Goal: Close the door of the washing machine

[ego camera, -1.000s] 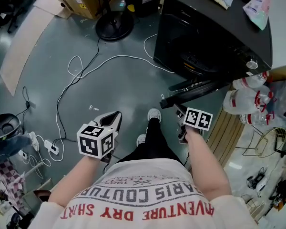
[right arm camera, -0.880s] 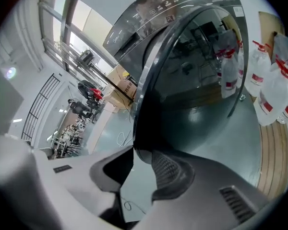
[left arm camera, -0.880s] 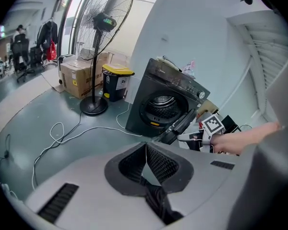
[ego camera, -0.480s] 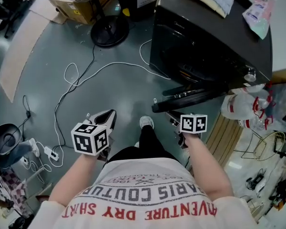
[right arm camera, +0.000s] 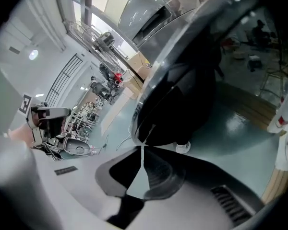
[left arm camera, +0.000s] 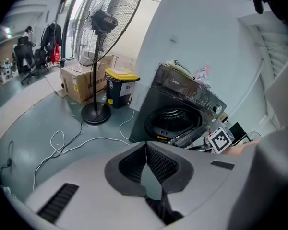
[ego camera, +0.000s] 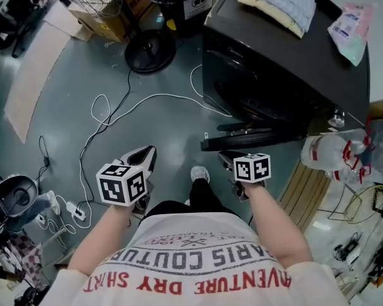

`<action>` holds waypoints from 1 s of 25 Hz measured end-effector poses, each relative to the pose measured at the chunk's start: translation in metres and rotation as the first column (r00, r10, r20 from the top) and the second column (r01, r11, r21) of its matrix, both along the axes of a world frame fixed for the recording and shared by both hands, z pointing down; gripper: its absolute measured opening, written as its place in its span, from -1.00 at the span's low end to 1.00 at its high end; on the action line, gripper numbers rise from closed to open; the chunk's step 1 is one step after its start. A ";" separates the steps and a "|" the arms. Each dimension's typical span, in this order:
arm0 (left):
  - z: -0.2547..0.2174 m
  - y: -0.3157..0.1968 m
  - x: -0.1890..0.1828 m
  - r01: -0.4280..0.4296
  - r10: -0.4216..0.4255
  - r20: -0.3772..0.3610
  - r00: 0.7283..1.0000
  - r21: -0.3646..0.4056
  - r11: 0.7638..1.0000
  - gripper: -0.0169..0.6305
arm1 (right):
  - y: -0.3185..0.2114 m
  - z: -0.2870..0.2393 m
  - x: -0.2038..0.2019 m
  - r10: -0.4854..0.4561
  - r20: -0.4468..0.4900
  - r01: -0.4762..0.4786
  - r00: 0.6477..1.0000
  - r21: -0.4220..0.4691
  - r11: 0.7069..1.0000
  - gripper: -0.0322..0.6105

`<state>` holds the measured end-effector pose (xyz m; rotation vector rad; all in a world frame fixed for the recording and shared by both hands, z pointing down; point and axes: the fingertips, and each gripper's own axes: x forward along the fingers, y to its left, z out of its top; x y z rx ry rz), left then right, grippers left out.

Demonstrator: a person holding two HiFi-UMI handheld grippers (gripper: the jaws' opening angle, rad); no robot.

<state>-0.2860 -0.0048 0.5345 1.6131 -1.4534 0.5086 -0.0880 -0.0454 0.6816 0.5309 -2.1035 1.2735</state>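
Standing fan (left arm camera: 102, 20), cardboard box (left arm camera: 79, 84), yellow-lidded bin (left arm camera: 119, 85), looping white cable (ego camera: 140, 101), folded towel (ego camera: 284, 2).

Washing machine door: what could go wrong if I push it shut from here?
1. The right hand-held gripper has just closed its jaws on nothing, close to the open door. Shut tips pushing on that rounded, glossy face may slip off.
2. The white cable loops across the floor ahead of the shoe. A step forward could snag it.
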 end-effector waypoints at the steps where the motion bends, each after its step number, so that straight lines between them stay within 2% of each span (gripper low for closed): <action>1: -0.001 -0.004 -0.001 0.004 -0.004 0.002 1.000 0.000 1.000 -0.86 | -0.005 -0.001 -0.003 0.000 0.003 0.000 1.000 0.009 1.000 -0.80; 7: -0.008 -0.026 -0.005 0.010 -0.010 0.006 1.000 0.010 1.000 -0.86 | -0.037 -0.006 -0.011 0.041 0.012 -0.041 0.999 0.054 0.998 -0.81; 10: -0.011 -0.040 -0.004 -0.002 0.002 0.001 1.000 0.021 1.000 -0.86 | -0.058 -0.006 -0.003 0.062 -0.028 -0.059 0.998 0.096 0.994 -0.82; 16: -0.015 -0.062 -0.007 -0.038 0.038 -0.015 0.999 0.038 0.999 -0.86 | -0.092 -0.011 0.005 0.153 -0.027 -0.147 0.988 0.148 0.978 -0.83; 21: -0.010 -0.082 -0.015 -0.094 0.095 -0.032 0.995 0.016 0.995 -0.86 | -0.116 -0.015 0.001 0.233 -0.038 -0.224 0.972 0.165 0.960 -0.83; 25: -0.011 -0.104 -0.023 -0.156 0.157 -0.016 0.988 0.011 0.988 -0.86 | -0.141 -0.014 0.002 0.309 -0.047 -0.297 0.950 0.175 0.939 -0.83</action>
